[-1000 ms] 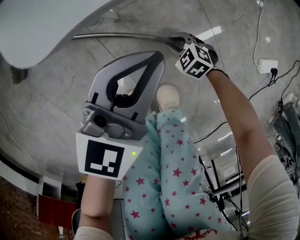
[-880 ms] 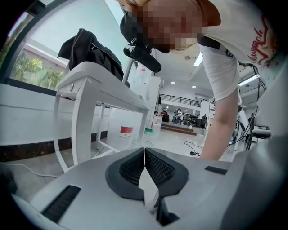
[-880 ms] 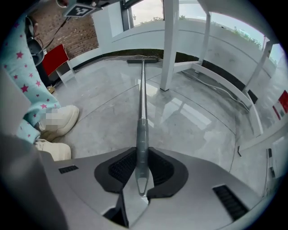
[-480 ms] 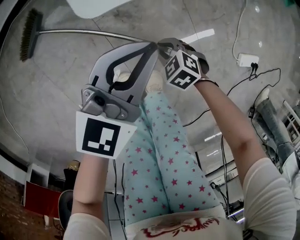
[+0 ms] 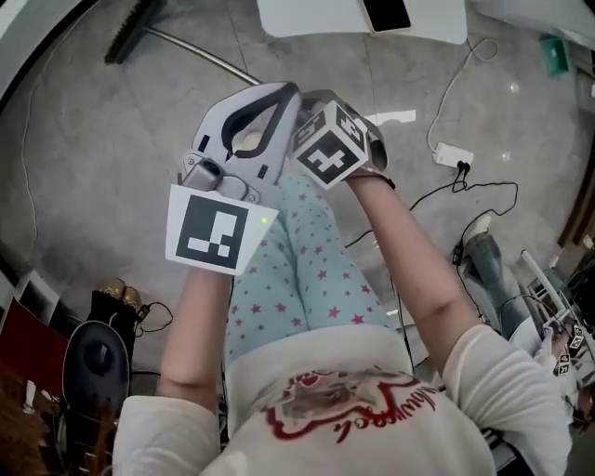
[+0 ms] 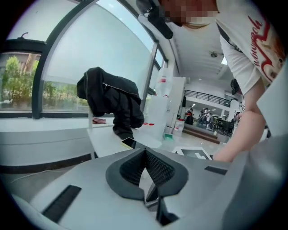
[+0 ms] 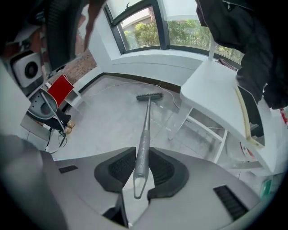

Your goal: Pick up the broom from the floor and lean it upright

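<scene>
The broom has a long metal handle and a dark brush head that rests on the grey floor. In the right gripper view, my right gripper is shut on the grey grip end of the handle, which slants down and away to the brush. The head view shows the handle running up-left from my right gripper to the brush head. My left gripper is held beside the right one. Its jaws are shut with nothing between them, and it points toward a table and window.
A white table with a phone stands just beyond the broom; a black jacket hangs over it. A power strip and cables lie on the floor at right. A red case and other gear sit at left.
Both grippers have risen together, the right one lifting the broom's handle end while the brush head stays on the floor. The white table has come into view.
</scene>
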`<action>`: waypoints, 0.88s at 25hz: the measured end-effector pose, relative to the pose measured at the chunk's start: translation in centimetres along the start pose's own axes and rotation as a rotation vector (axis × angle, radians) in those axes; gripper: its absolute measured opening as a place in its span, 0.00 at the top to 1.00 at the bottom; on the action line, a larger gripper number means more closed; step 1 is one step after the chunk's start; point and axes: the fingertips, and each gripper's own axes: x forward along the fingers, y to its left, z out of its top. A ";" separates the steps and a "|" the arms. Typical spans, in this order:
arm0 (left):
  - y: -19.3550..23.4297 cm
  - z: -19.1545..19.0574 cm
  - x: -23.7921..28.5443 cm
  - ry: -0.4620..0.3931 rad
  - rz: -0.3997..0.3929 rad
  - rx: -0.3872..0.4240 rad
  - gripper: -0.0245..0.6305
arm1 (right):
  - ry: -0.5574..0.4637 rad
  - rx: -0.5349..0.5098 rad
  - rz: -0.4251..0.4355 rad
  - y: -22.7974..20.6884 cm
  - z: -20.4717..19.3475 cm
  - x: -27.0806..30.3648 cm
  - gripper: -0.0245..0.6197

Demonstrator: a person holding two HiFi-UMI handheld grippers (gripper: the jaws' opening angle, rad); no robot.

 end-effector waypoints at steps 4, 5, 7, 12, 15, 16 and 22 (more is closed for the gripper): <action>1.7 3.2 -5.0 0.024 0.132 -0.078 0.93 | 0.067 0.048 0.026 1.8 2.5 -2.8 0.80; 2.1 3.9 -6.3 0.026 0.154 -0.083 0.93 | 0.086 0.055 0.035 2.3 3.2 -3.5 0.80; 3.0 5.6 -8.7 0.006 0.197 -0.059 0.93 | 0.127 0.040 0.046 3.1 5.0 -4.7 0.80; 4.7 9.6 -15.5 -0.068 0.253 -0.013 0.93 | 0.110 0.117 0.077 5.0 11.0 -9.0 0.79; 5.7 11.1 -19.6 -0.079 0.259 -0.003 0.93 | 0.115 0.167 0.046 5.3 14.2 -11.4 0.79; 6.2 11.6 -20.7 -0.080 0.255 -0.002 0.93 | 0.119 0.172 0.044 5.6 15.5 -12.1 0.79; 12.2 15.8 -27.2 -0.090 0.217 0.070 0.93 | 0.054 0.206 0.005 6.7 25.9 -14.5 0.79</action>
